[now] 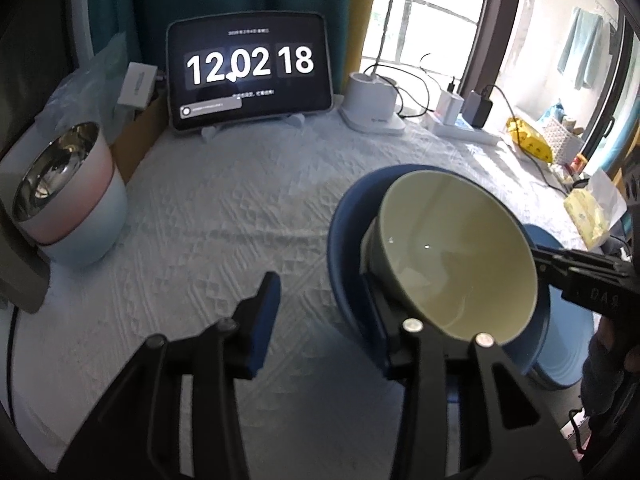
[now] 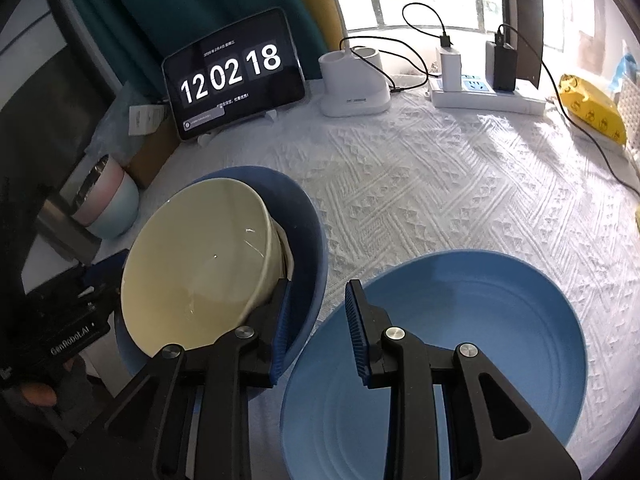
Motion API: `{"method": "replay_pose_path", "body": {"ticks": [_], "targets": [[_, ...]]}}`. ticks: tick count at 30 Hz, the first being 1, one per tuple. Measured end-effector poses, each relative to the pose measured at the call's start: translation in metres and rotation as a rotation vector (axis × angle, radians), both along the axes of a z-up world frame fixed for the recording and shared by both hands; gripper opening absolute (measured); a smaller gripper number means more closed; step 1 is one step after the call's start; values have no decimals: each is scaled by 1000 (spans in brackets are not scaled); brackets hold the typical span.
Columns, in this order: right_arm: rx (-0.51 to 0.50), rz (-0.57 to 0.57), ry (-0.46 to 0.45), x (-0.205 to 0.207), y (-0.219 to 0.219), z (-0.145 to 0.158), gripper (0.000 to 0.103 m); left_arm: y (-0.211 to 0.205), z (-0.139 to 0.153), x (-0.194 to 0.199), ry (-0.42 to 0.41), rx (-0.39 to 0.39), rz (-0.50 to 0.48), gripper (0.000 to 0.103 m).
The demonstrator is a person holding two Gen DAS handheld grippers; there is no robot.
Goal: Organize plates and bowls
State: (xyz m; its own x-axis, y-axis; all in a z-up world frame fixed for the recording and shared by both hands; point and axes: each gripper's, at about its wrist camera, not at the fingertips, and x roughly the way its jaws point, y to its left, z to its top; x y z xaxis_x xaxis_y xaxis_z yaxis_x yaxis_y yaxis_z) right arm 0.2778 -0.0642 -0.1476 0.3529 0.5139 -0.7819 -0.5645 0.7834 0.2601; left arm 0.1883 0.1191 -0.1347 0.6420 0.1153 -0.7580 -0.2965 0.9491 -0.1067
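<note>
The cream bowl (image 2: 200, 264) leans tilted inside the dark blue dish (image 2: 308, 216), left of the light blue plate (image 2: 500, 320), with the left gripper (image 1: 320, 280) and right gripper (image 2: 318, 282) flanking it, jaws apart; nesting seems underway, and next it needs settling flat.

Both tilt steeply downward: the left gripper (image 1: 320, 316) has its jaws spread apart, and the right gripper (image 2: 316, 316) likewise (blue pads facing, nothing pinched between).

A bowl (image 2: 200, 264) sits tilted inside a deeper bowl (image 2: 308, 232), left of a plate (image 2: 500, 320), tablet (image 2: 232, 72) behind
</note>
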Motion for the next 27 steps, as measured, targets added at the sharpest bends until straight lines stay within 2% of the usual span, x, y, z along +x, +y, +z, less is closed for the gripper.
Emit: {"method": "replay_pose_path", "body": {"ticks": [3,5,7,9,12,27], "targets": [[18,-5,3,-2,-2,-1,29,1,-1,-2,-22,-38,-27,32],[36,-1,12,-3,-2,-1,22,-3,0,-3,-35,-25,-39,27],[41,0,0,-6,0,1,17,-9,1,-2,-38,-7,-46,17],[34,-7,-22,-9,3,2,17,-13,1,-3,-38,7,-42,16],[43,-14,-13,-9,1,1,16,-9,2,-4,-45,-34,-40,16],[48,-19,-11,-11,1,4,16,-9,7,-11,-55,-37,-16,15]]}}
